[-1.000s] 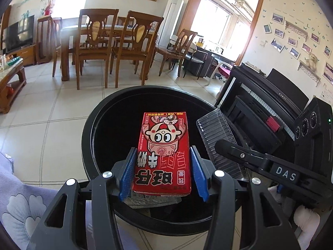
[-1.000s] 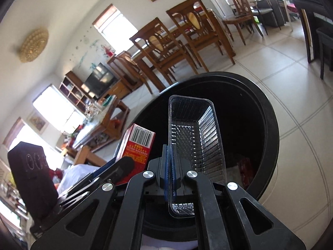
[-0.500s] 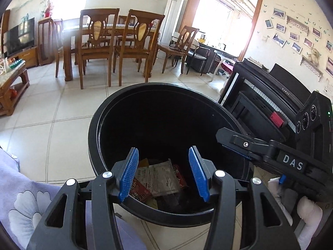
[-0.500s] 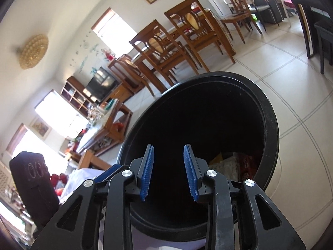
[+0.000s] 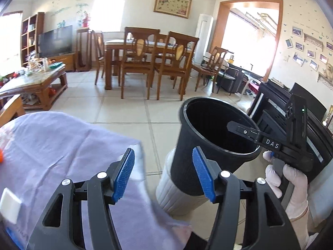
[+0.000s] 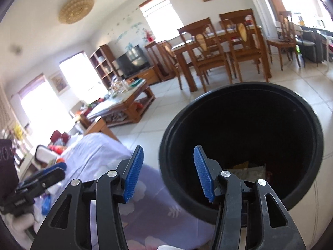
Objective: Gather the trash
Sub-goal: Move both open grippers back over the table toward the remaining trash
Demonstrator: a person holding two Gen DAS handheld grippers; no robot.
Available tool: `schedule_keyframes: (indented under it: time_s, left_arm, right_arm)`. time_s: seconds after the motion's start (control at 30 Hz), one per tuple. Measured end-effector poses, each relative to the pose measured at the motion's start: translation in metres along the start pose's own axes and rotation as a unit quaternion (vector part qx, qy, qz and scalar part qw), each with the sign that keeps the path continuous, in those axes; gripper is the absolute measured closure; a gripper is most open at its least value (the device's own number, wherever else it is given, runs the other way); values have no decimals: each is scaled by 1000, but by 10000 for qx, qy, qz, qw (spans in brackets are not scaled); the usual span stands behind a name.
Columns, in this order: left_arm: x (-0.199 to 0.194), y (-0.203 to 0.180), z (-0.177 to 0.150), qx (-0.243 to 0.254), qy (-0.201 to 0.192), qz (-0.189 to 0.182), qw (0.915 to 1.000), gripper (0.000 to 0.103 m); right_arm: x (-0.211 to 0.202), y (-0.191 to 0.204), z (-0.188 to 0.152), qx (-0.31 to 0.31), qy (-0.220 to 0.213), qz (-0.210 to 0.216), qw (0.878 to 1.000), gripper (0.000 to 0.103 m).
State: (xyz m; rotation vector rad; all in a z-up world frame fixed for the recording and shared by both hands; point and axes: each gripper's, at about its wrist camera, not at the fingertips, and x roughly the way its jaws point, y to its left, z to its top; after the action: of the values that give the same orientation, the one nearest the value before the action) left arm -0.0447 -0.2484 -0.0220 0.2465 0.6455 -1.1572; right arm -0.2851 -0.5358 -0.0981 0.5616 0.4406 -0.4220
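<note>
My left gripper (image 5: 163,174) hangs with its jaws spread wide and nothing between them; the ribbed blue pads (image 5: 124,173) are rubbery and finely toothed, set on matte black plastic arms with bright round rivets. Below them lies a lavender cloth (image 5: 62,145), soft and creased, printed with pale flowers, draped over the bench. A small white block (image 5: 9,205) sits on it near my left edge.

My right gripper (image 6: 168,174) is the same build, jaws also gaping and empty. Its right pad hangs over the mouth of the trash bin (image 6: 312,125), a round, smooth black plastic bucket with a thick rolled rim, tapering toward its base. Deep inside I see crumpled wrappers (image 6: 247,169), yellowish and grey, with a bit of red beside them. From my left camera the bin (image 5: 187,156) stands on the glossy beige floor tiles (image 5: 124,108), just beside the cloth's edge, with a white ribbed cylinder (image 5: 177,193) against its lower side.

A white-gloved hand (image 5: 291,181) holds my right gripper's handle near the bin. Beyond stand wooden dining chairs (image 5: 137,62) with carved backs around a table, and a dark piano (image 5: 276,104).
</note>
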Motion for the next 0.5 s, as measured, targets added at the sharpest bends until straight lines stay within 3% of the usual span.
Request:
schedule_keyframes:
  time_s: [0.1,0.27,0.37,0.5]
  left_arm:
    - [-41,46,-22,-309,5,475,9984,44]
    - [-101,119,-60,-766,126,1313,9883,44]
    - [-122,155,-83,-1194,366,1478,9811,44]
    - [-134,172,-109,-1419,528,1480,9773,44]
  right_arm:
    - [20,43,-18,-597,428,187,9971,50]
    - [42,108,-50,-1168,1051,741,9848,47]
    - [50,155,-57,-1524,1271,1037,9746,47]
    - [56,221,-66,-1991,1455,1445,9583,36]
